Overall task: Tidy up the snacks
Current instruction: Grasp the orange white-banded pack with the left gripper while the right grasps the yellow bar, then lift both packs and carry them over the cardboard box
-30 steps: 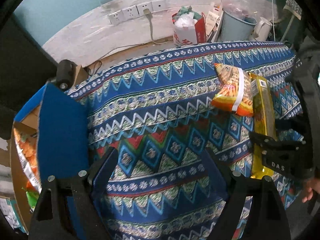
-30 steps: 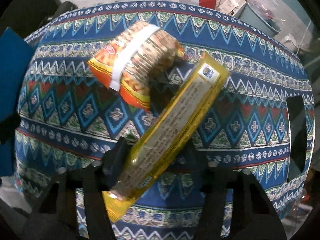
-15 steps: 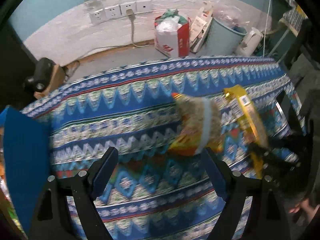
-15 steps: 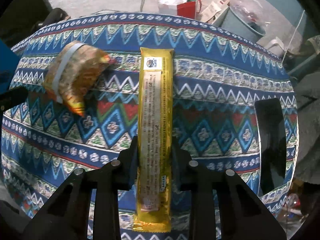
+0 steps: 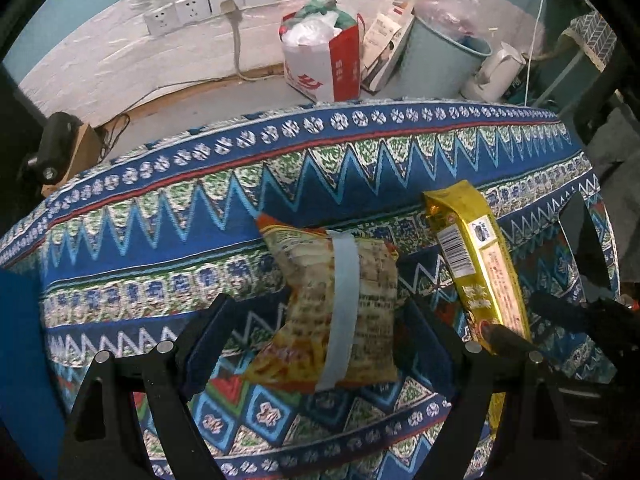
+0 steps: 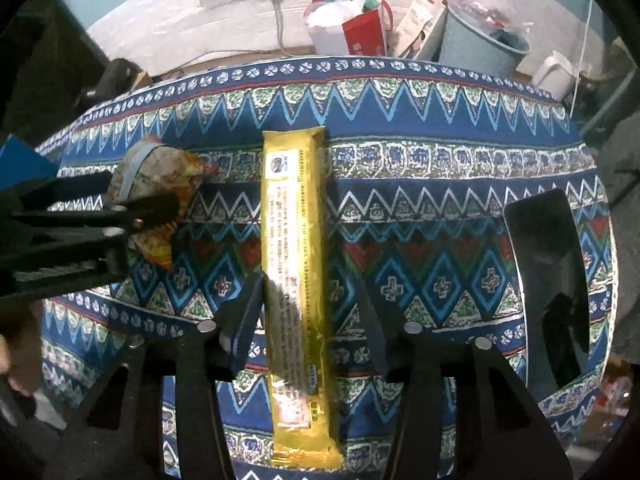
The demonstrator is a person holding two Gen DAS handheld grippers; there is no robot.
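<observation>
Two snack packs lie on the blue zigzag-patterned cloth-covered table (image 5: 168, 216), both toward its right half and nearer the front edge than the back edge.

To the left is one puffy orange-and-yellow crinkled snack bag with a pale band down its middle (image 5: 336, 312). The left gripper (image 5: 316, 344) has its jaws wide apart on either side of this bag, not pressing it. In the right wrist view the bag (image 6: 160, 176) is half hidden behind that gripper's black finger.

Just beside it, to the right and apart from it, lies one long gold foil-wrapped biscuit pack (image 6: 296, 280), pointing from the front edge toward the back edge. The right gripper (image 6: 308, 320) straddles its near half, jaws apart with gaps on both sides. The pack's print is too small to read.

At the table's right edge, one dark glossy rectangular object (image 6: 548, 280) lies flat; what it is cannot be told. At the far left a blue panel (image 5: 20, 360) is cut off by the frame.
</observation>
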